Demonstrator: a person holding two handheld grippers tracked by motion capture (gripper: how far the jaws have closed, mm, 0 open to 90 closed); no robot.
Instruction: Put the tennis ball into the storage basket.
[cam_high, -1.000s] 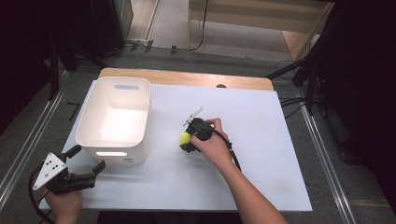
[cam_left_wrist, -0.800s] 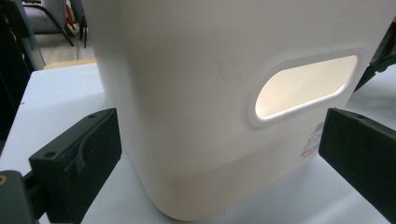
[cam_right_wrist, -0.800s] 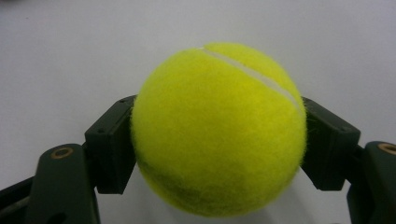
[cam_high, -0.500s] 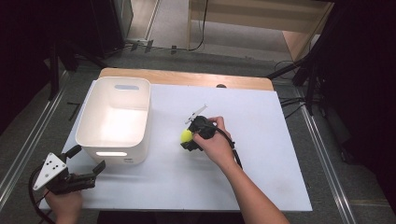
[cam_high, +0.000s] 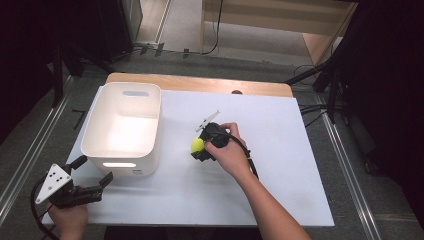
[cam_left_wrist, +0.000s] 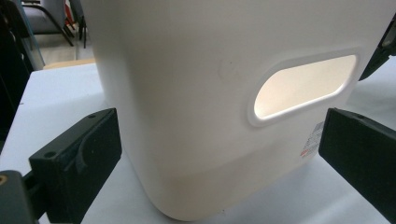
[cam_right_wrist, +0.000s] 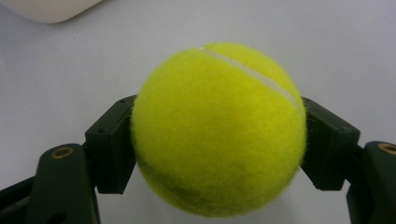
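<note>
1. At the near left corner of the white tabletop (cam_high: 300, 150), the left gripper (cam_high: 92, 176), black with a grey three-cornered plate on top, rests in the person's left hand (cam_high: 70, 220). Its jaws stand spread apart with nothing between them.

2. In the left gripper view, those two black pads (cam_left_wrist: 79, 158) frame the near wall of the white plastic bin with rounded corners (cam_left_wrist: 210, 107), pointing toward it without touching. An oval handle cut-out glows pale in that wall.

3. Seen from above, the white plastic bin (cam_high: 122, 125) stands upright on the left half of the tabletop, just beyond the left gripper; its inside holds nothing that can be made out.

4. To the right of the bin, near the middle of the table, sits the fuzzy yellow-green tennis ball (cam_high: 198, 145). It lies well apart from the bin's right wall.

5. The right gripper (cam_high: 200, 149), held in the person's right hand (cam_high: 227, 150), is clenched on the ball. In the right gripper view, the black pads (cam_right_wrist: 112, 144) press the tennis ball (cam_right_wrist: 219, 130) on both sides, its white seam curving over the top, with white tabletop behind it.
</note>
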